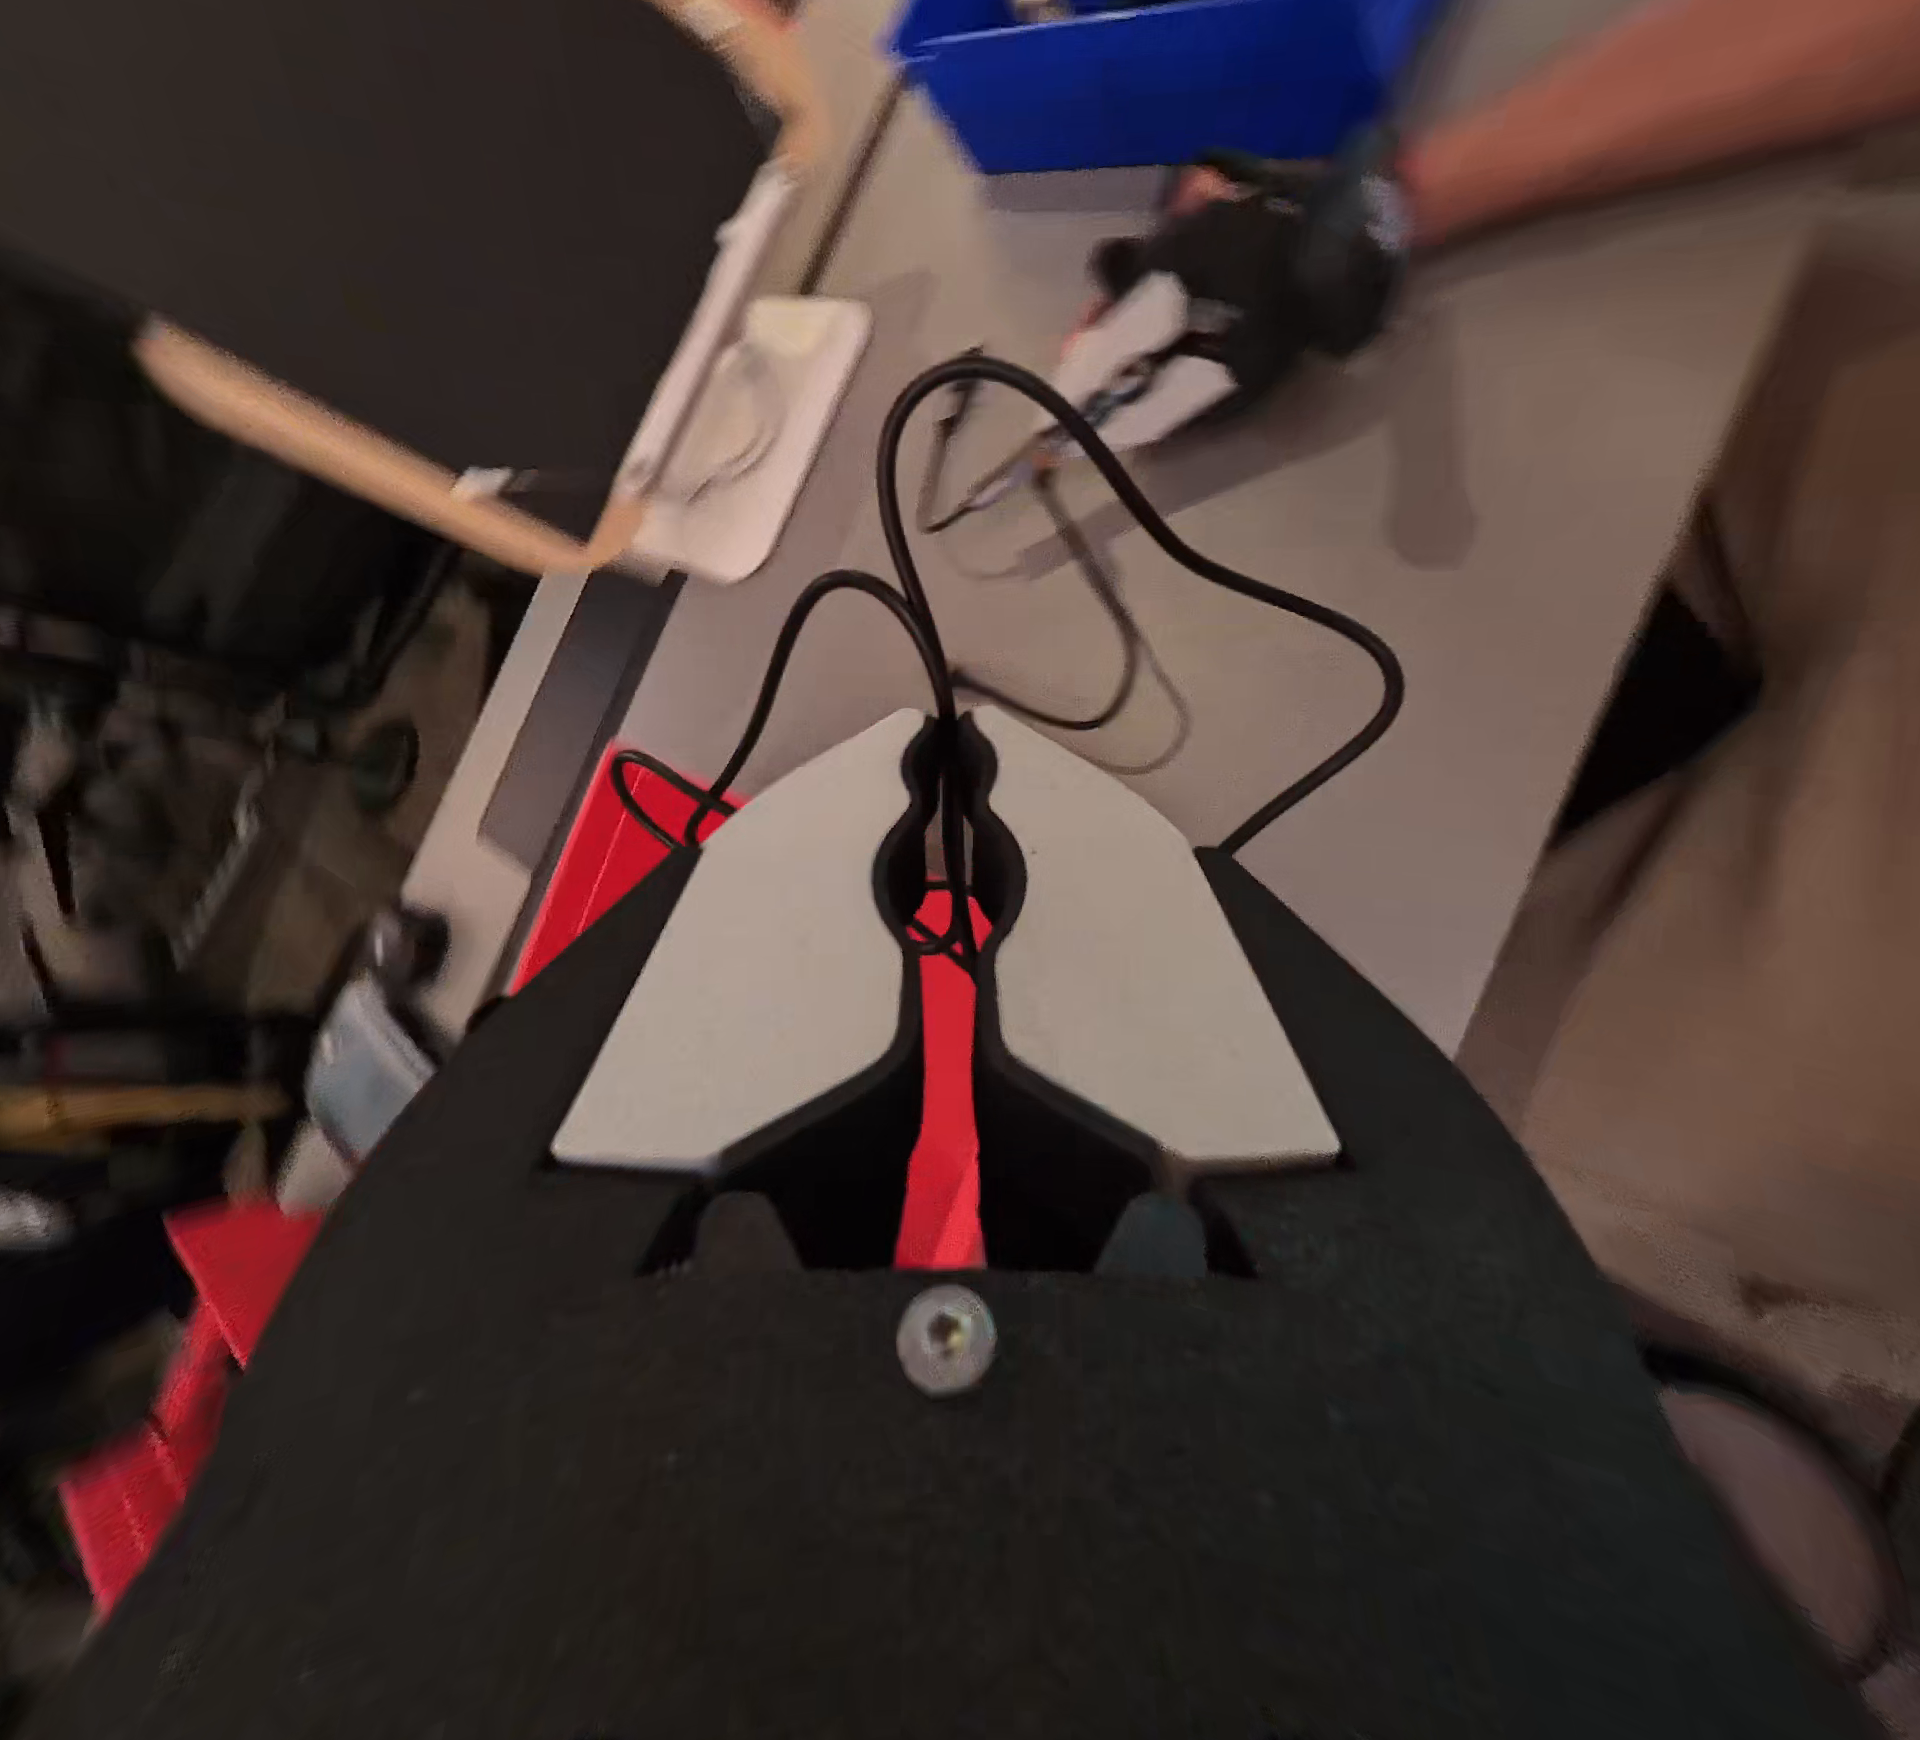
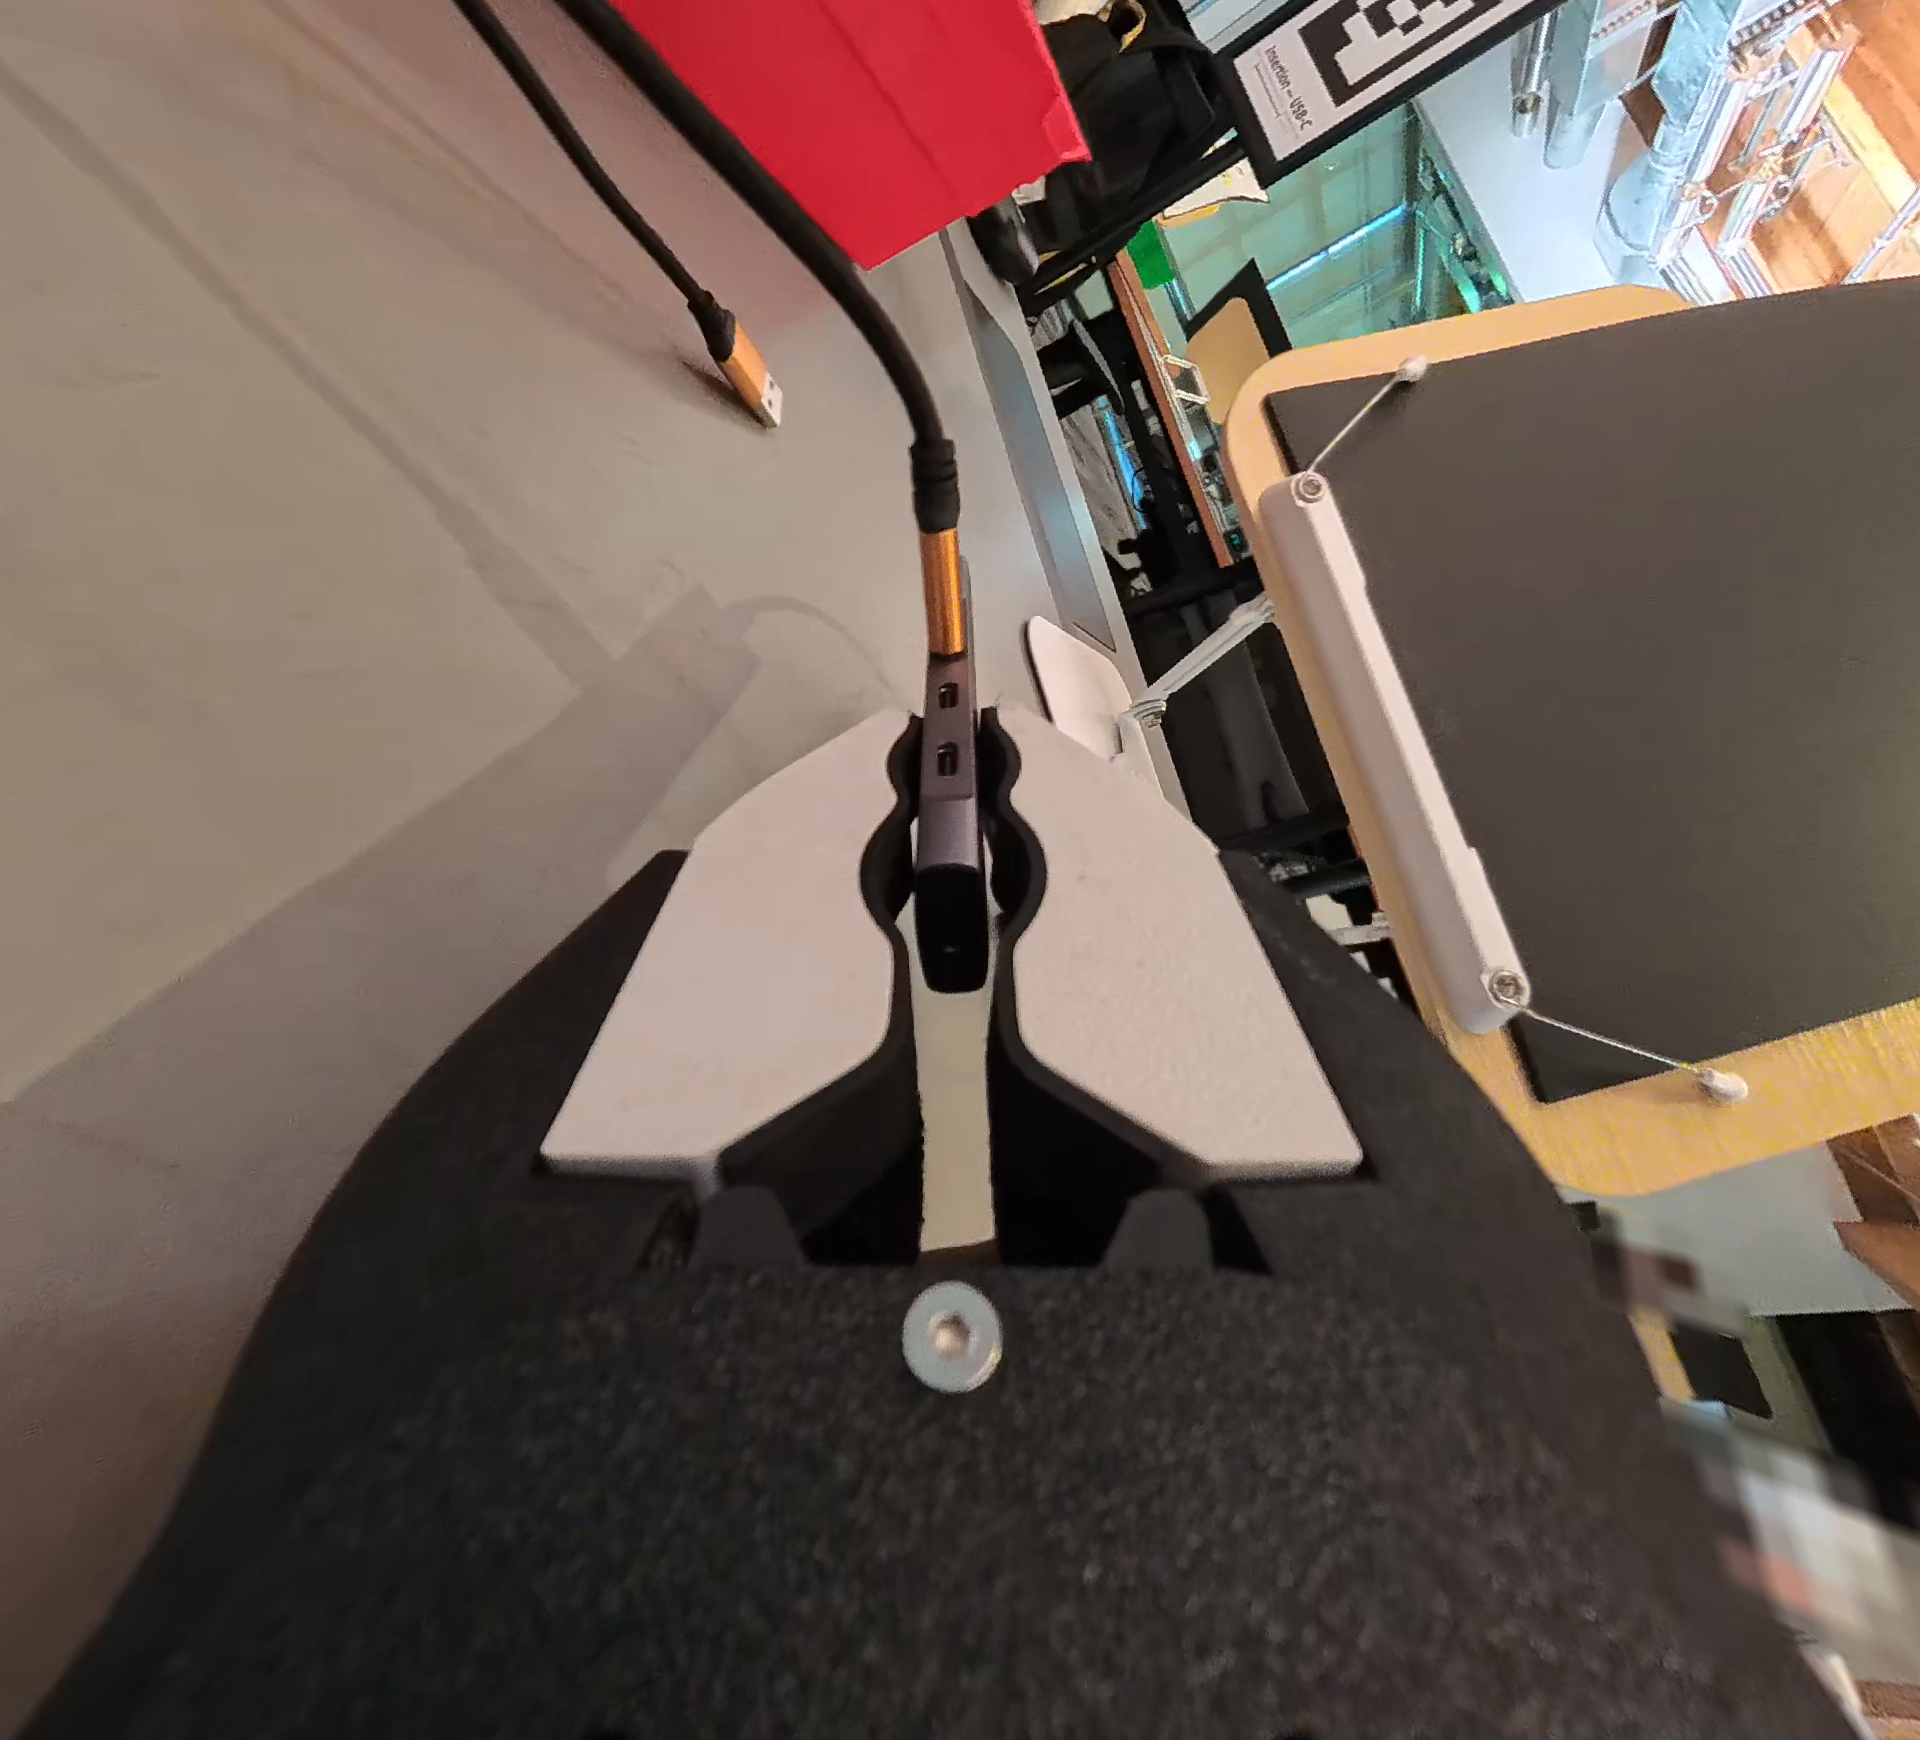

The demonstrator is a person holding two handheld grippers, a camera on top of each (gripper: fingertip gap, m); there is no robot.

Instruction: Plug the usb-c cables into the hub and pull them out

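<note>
Black felt-covered body w/ a silver screw sits closest in both wrist views, white fingers running fwd from it. Right tool (image 2: 951,817): narrow, clamped on a grey hub (image 2: 948,843) that stands on edge between the fingers, black end cap toward the camera, two small ports visible on its top edge. At 12 o'clock from the hub, a cable w/ an orange-gold plug (image 2: 943,594) is seated in the hub's far port; its black cord arcs up toward 11 o'clock, passing beside a red bin (image 2: 790,17). Second orange-gold plug (image 2: 750,376) lies loose on the grey bench (image 2: 312,547) at approx 10 o'clock, well apart from the hub, its cord running up to the top edge. At 3 o'clock: a black board w/ a light wood rim (image 2: 1558,703) and a white bar screwed to it. At 1 o'clock, a card w/ a black-and-white marker (image 2: 1403,7). Left tool (image 1: 943,745): nearly closed, fingertips pinching a thin black cable (image 1: 1049,443) that loops up to 12 o'clock and out to 2 o'clock over the bench; which end it holds, can't tell, view is blurred. Red bin shows below and between the fingers. Blue bin (image 1: 1164,69) at 1 o'clock w/ a small pale item inside, too blurred to ID. A person's forearm (image 1: 1662,101) reaches in from 2 o'clock, hand on a dark object, blurred.
</note>
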